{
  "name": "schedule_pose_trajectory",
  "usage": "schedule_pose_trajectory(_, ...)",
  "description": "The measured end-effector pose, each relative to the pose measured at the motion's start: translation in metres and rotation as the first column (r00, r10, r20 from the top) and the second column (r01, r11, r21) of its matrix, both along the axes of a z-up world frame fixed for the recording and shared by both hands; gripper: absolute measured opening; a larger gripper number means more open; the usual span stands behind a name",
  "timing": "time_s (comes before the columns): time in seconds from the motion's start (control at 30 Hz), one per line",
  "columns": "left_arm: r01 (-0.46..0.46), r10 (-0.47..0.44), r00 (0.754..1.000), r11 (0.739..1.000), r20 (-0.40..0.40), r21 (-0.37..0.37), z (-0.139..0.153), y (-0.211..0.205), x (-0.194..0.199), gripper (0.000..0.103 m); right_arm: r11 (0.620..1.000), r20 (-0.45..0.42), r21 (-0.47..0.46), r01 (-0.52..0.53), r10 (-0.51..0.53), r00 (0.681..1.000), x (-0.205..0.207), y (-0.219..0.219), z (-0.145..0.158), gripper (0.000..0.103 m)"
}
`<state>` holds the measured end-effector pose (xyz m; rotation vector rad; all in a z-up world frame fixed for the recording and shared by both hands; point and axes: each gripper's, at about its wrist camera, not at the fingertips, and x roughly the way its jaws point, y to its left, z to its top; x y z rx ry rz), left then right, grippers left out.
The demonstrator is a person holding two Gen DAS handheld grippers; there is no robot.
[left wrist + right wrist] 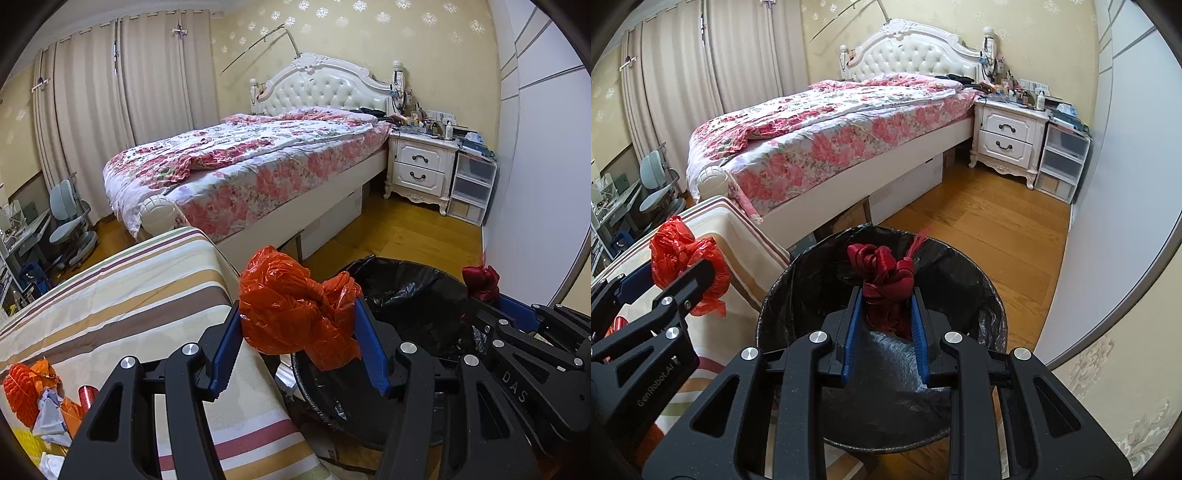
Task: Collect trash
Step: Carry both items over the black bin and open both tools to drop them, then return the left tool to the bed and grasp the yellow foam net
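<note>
A bed point(827, 122) with a rose-print quilt and white tufted headboard fills the far side of the room, a white two-drawer nightstand point(1006, 138) beside it. Nearer, a striped cloth-covered surface point(122, 295) carries a heap of orange and white scraps point(40, 398) at its lower left corner. Just beside it on the wood floor stands a round trash bin point(993, 295) lined with a black bag. The left gripper point(299, 321) is clamped on a knotted orange plastic bag point(291, 310), held at the cloth's edge next to the bin's rim — its side reads "GenRobot.AI". The right gripper point(886, 301), marked "DAS", is closed on a dark red ribbon bundle point(882, 273) held directly over the bin's opening.
</note>
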<state>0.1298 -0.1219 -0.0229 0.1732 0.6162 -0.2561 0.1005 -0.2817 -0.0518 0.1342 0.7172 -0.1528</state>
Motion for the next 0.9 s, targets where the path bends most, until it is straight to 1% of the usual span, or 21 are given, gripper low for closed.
schedule_pose_trajectory(0.1,0.008,-0.008,1.000,1.000,-0.003,0.018,-0.003,-0.006,0.003,0.058,1.000,-0.005,0.004,0.009,-0.009,1.000,0.002,-0.003,0.000,0.025)
schedule_pose_trajectory(0.2,0.003,-0.003,1.000,1.000,-0.013,0.023,-0.006,-0.007,0.006,0.061,1.000,-0.002,0.007,0.024,-0.024,1.000,0.003,-0.006,0.000,0.026)
schedule_pose_trajectory(0.27,-0.002,0.003,1.000,1.000,-0.010,0.031,-0.007,-0.008,0.007,0.069,1.000,-0.005,0.006,0.030,-0.030,1.000,0.004,-0.006,-0.001,0.027)
schedule_pose_trajectory(0.3,-0.006,0.007,1.000,0.999,-0.007,0.035,-0.007,-0.009,0.007,0.076,0.999,-0.006,0.006,0.034,-0.034,0.999,0.005,-0.007,0.000,0.030)
schedule_pose_trajectory(0.33,-0.009,0.009,1.000,0.999,-0.004,0.035,-0.007,-0.008,0.007,0.077,0.999,-0.005,0.007,0.038,-0.038,0.999,0.005,-0.008,0.000,0.038)
schedule_pose_trajectory(0.4,-0.013,0.013,1.000,0.999,-0.005,0.038,-0.007,-0.007,0.007,0.078,0.999,0.001,0.002,0.049,-0.049,0.999,0.004,-0.008,0.001,0.043)
schedule_pose_trajectory(0.57,-0.036,0.037,0.999,0.998,-0.007,0.042,-0.005,-0.002,0.009,0.080,0.997,0.012,0.001,0.072,-0.072,0.997,0.002,-0.013,0.004,0.045)
schedule_pose_trajectory(0.7,-0.063,0.063,0.998,0.998,-0.010,0.022,0.000,0.008,0.008,0.082,0.997,0.023,0.001,0.081,-0.081,0.996,-0.003,-0.012,0.007,0.052)
schedule_pose_trajectory(0.9,-0.092,0.092,0.996,0.996,-0.005,0.015,0.007,0.023,-0.005,0.082,0.998,0.035,-0.010,0.065,-0.064,0.997,-0.010,-0.003,0.015,0.057)
